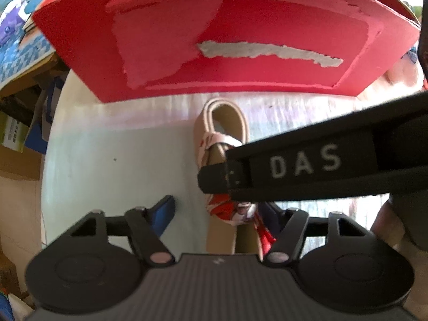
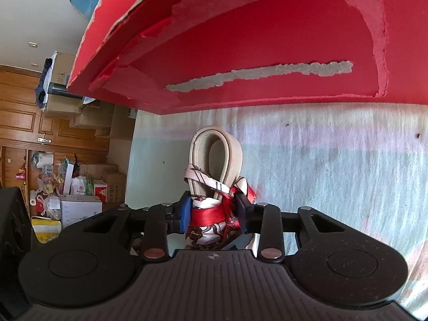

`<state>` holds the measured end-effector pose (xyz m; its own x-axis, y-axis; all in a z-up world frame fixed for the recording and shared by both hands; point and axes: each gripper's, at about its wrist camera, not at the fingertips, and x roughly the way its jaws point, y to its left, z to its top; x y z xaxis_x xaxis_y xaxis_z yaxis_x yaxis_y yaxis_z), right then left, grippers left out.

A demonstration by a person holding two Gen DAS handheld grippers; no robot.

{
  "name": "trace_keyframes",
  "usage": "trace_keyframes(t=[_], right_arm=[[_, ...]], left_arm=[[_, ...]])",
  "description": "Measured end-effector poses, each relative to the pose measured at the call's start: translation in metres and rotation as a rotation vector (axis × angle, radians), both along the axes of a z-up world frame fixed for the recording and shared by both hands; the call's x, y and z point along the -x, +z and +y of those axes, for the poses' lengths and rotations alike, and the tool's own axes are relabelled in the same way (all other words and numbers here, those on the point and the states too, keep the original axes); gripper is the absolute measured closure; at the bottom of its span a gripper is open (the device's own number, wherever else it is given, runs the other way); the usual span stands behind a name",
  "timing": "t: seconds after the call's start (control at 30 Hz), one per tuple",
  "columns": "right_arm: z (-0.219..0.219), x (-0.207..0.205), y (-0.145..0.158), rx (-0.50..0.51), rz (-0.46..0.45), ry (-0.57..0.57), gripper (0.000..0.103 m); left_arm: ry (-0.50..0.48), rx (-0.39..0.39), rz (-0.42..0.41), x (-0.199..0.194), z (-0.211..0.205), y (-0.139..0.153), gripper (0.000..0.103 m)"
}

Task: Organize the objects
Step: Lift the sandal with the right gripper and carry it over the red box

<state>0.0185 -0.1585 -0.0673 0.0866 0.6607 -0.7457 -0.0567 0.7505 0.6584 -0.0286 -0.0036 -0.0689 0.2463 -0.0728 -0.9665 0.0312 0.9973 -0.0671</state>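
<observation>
We see the right gripper [image 2: 214, 214] pinching the red-and-white patterned scarf [image 2: 211, 222] knotted round a cream folded belt loop [image 2: 214, 155], its blue pad and black pad pressed on either side. The loop lies on the pale tabletop [image 2: 334, 160], just in front of a red cardboard box [image 2: 267, 40] with torn paper. Our left gripper [image 1: 222, 211] stands open around the scarf's lower end, its pads apart from it.

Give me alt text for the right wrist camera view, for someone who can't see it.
The right hand-held gripper closes its pads on a red and white patterned scarf tied around a cream belt loop on a pale table. A red cardboard box with torn patches fills the top; stacked cartons clutter the room at left.
</observation>
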Motion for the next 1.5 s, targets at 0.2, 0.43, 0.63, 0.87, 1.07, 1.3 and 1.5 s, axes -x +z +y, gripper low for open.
trace_keyframes(t=[0.2, 0.43, 0.63, 0.87, 1.07, 1.3, 1.5], right_arm=[[-0.005, 0.0, 0.0, -0.016, 0.012, -0.002, 0.067], [-0.005, -0.003, 0.0, -0.029, 0.019, 0.002, 0.068], [-0.008, -0.003, 0.001, -0.038, 0.023, 0.006, 0.071], [-0.016, -0.001, 0.002, -0.043, 0.024, -0.011, 0.073], [-0.02, 0.004, 0.011, -0.036, -0.008, -0.014, 0.073], [-0.027, 0.008, 0.02, -0.049, -0.041, -0.028, 0.073], [-0.035, 0.012, 0.036, -0.073, -0.086, -0.04, 0.073]], left_arm=[[-0.003, -0.001, -0.001, 0.001, -0.002, 0.004, 0.04], [-0.019, 0.001, -0.008, 0.002, -0.006, 0.009, 0.049], [-0.036, 0.006, -0.011, 0.004, -0.01, 0.014, 0.06], [-0.036, 0.025, -0.004, 0.005, -0.008, 0.019, 0.068], [-0.048, 0.053, -0.014, 0.008, -0.007, 0.028, 0.068], [-0.065, 0.084, -0.032, 0.011, -0.008, 0.043, 0.068], [-0.1, 0.086, -0.063, 0.013, -0.015, 0.066, 0.068]])
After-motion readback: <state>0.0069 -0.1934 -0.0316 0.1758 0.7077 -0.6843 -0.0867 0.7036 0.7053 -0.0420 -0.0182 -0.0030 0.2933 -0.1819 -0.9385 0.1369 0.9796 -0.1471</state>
